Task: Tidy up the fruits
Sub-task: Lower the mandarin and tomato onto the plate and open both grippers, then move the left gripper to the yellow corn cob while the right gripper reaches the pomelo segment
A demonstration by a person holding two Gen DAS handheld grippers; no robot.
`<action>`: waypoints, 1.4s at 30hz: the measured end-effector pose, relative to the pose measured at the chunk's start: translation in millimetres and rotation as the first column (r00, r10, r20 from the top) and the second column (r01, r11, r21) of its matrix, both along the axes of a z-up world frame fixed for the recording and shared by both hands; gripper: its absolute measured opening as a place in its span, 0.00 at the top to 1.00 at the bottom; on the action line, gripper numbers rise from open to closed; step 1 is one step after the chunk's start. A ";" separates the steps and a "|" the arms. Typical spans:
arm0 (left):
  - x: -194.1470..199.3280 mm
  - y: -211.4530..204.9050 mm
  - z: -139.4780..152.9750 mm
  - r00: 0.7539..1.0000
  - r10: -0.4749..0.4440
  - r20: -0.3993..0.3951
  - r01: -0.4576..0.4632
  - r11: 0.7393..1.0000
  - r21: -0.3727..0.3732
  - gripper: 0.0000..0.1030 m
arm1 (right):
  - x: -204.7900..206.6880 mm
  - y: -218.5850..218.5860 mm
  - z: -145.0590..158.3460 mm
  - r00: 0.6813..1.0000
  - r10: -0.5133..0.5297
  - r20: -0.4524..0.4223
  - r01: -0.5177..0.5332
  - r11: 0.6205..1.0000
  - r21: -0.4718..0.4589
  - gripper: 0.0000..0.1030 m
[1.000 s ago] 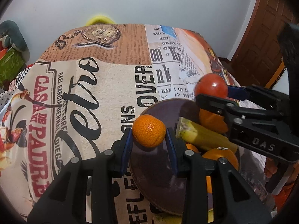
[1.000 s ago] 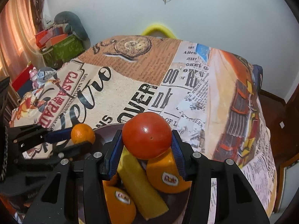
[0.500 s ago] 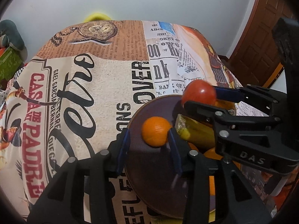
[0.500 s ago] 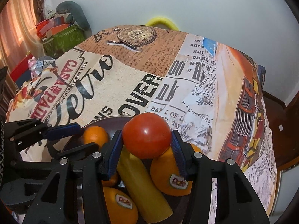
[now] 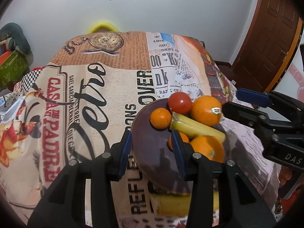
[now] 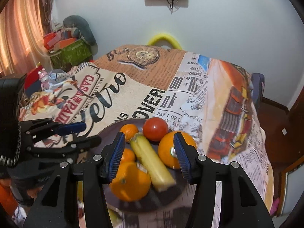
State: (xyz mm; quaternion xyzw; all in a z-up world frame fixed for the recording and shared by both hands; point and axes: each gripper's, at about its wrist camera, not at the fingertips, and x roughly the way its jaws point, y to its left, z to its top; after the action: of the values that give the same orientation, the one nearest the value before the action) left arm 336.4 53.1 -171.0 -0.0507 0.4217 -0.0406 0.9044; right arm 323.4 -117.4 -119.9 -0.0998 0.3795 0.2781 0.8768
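Note:
A dark round plate [image 5: 152, 152] [image 6: 112, 131] on the printed tablecloth holds a small orange [image 5: 160, 118] [image 6: 129, 131], a red tomato [image 5: 179, 102] [image 6: 155, 128], a banana piece [image 5: 195, 128] [image 6: 152, 159], two large oranges [image 5: 206, 110] [image 6: 167, 153] and another small orange [image 6: 128, 154]. My left gripper [image 5: 153, 152] is open and empty above the plate's near left part. My right gripper [image 6: 148, 153] is open and empty, raised over the fruit; it also shows at the right in the left wrist view [image 5: 252, 98].
The tablecloth [image 5: 91, 95] covers the table, whose far and right edges drop off. A yellow chair back [image 6: 164, 38] stands behind it. A green box with clutter [image 6: 70, 51] is at the left, a wooden door [image 5: 269, 30] at the right.
Both grippers have opened and pulled back and up. The small orange and the tomato have been let go and now rest on the plate among the other fruit.

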 end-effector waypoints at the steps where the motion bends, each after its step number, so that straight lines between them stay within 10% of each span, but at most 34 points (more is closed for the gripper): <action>1: -6.6 -0.5 4.2 1.000 0.002 0.004 -0.002 1.000 -0.002 0.55 | -6.6 -4.1 2.9 1.000 -0.007 0.009 0.007 1.000 -0.004 0.52; 7: -40.7 -5.9 18.1 0.999 0.026 0.019 -0.026 1.000 -0.016 0.37 | -42.3 -28.4 7.6 0.999 -0.046 0.023 0.046 0.999 -0.023 0.51; 33: -85.7 -84.1 -54.1 0.991 -0.008 -0.134 0.015 0.999 0.050 0.27 | -136.2 -79.7 -74.1 0.974 -0.066 -0.216 0.057 0.997 -0.046 0.50; 42: -94.2 -36.2 -49.2 0.988 0.063 -0.141 -0.064 0.998 -0.006 0.53 | -139.8 -79.1 -94.7 0.961 -0.048 -0.273 0.034 0.998 -0.059 0.50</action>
State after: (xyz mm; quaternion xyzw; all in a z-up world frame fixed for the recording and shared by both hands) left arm 242.2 16.9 -220.1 -0.0717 0.4825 -0.0103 0.8729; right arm 183.6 -196.5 -214.6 -0.0758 0.5066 0.2608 0.8183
